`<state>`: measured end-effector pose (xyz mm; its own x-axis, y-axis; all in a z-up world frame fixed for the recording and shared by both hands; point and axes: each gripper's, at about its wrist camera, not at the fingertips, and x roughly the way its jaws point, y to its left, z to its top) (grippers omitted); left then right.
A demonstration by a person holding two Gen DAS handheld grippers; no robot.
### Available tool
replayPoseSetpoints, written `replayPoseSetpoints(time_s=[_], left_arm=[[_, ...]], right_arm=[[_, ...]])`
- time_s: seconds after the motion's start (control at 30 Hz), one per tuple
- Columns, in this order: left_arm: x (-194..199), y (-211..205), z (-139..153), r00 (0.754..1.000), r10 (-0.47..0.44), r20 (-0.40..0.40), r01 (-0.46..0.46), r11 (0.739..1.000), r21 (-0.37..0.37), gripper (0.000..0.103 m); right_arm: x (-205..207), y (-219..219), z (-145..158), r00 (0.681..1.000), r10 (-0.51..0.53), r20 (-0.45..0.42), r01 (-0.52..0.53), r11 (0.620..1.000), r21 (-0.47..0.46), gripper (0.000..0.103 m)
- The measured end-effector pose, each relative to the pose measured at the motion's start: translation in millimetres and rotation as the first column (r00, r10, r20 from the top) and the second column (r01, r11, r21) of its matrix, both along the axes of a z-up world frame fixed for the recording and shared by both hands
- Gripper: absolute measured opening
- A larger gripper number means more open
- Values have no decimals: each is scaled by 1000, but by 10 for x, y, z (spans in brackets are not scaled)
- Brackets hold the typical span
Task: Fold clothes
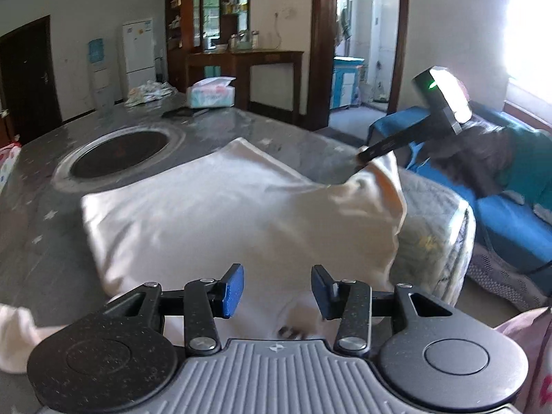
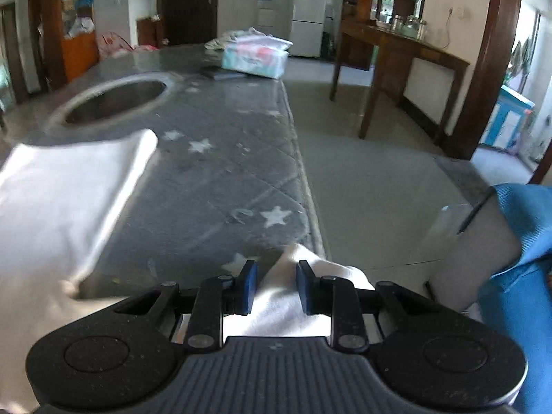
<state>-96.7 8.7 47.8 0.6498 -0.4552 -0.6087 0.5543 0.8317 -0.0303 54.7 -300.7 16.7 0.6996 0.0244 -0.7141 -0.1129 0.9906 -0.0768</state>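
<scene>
Both of my grippers sit low over the white garment (image 1: 214, 214). My left gripper (image 1: 277, 288) has its blue pads (image 1: 233, 289) spread wide apart, with the cloth lying below and between them but nothing pinched. My right gripper (image 2: 276, 286) has a peaked fold of the same white cloth (image 2: 293, 296) rising between its blue pads (image 2: 249, 286); a gap shows on either side of the fabric, so I read the jaws as parted, though the blur there leaves me unsure whether a pad touches the cloth. From the left wrist view I can also see the right gripper (image 1: 365, 155) at the garment's far right corner, where the fabric is lifted into a ridge against its fingers.

The garment lies spread across the near end of the grey star-patterned table cover (image 2: 224, 158), its far corner near the round inset burner (image 1: 120, 155). One edge hangs over the table's right side.

Farther along the table rests a tissue pack (image 2: 255, 57), with a dark flat object (image 2: 220, 73) just beside it and a bundle of patterned cloth (image 1: 148, 91) behind. A blue sofa (image 1: 510, 220) stands off to the right of the table, a white fridge (image 2: 308, 15) and a wooden sideboard (image 2: 396, 51) against the far walls.
</scene>
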Motion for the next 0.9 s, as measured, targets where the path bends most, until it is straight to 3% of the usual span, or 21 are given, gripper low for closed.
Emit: replayPoseSetpoints(time_s=[0.07, 0.1, 0.13, 0.2, 0.5, 0.7, 0.73, 0.9], left_arm=[[27, -129, 1, 999, -33, 5, 33, 999, -14, 49], [42, -194, 0, 999, -50, 7, 50, 999, -18, 50], [56, -267, -3, 998, -68, 11, 68, 997, -20, 50], [97, -408, -24, 995, -101, 11, 101, 995, -24, 50], [233, -814, -193, 980, -199, -32, 197, 979, -44, 50], [197, -850, -297, 971, -228, -73, 227, 973, -31, 50], [190, -853, -313, 969, -233, -80, 231, 972, -29, 50], [139, -853, -311, 969, -234, -84, 232, 972, -31, 50]], right_arm=[[-15, 42, -34, 1000, 1, 16, 0, 999, -40, 20], [-29, 60, -40, 1000, 0, 22, 2, 998, -63, 10], [-40, 73, -48, 1000, -1, 28, 3, 997, -78, 8], [-78, 54, -38, 999, -10, 45, 13, 998, -65, 4], [-538, -434, 205, 981, -140, 136, 135, 990, 51, 4], [-652, -823, -1, 962, -267, 63, 264, 963, 59, 5], [-657, -835, -26, 961, -270, 52, 267, 962, 59, 5], [-666, -473, 58, 994, -96, 46, 91, 992, 92, 9]])
